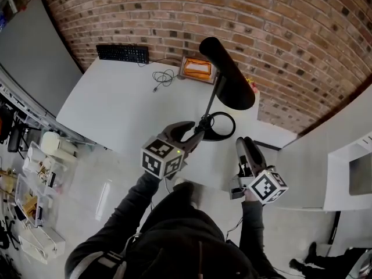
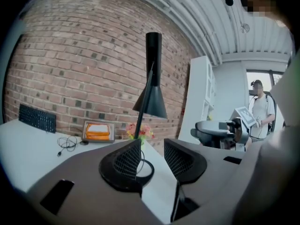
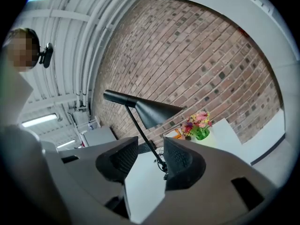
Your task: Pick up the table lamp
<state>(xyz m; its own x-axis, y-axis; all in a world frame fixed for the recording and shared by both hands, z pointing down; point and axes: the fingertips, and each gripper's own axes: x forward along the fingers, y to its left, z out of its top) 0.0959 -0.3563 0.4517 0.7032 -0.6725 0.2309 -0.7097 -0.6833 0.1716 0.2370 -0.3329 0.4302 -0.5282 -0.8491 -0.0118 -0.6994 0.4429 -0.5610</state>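
I'm holding both grippers with jaws spread wide, gripping nothing. The left gripper (image 1: pixel 190 131) is hovering just beside the stem of the table lamp (image 1: pixel 229 77), which is standing upright on the white table (image 1: pixel 116 109). The right gripper (image 1: pixel 244 145) is hanging near its ring base.

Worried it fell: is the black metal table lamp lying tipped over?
No, the black metal table lamp stands upright on the white table.

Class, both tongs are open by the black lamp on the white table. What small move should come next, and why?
Probably nudge the left tongs forward to bracket the thin stem of the black cone-shaded table lamp: they are open and empty, with the stem just beyond one pad.
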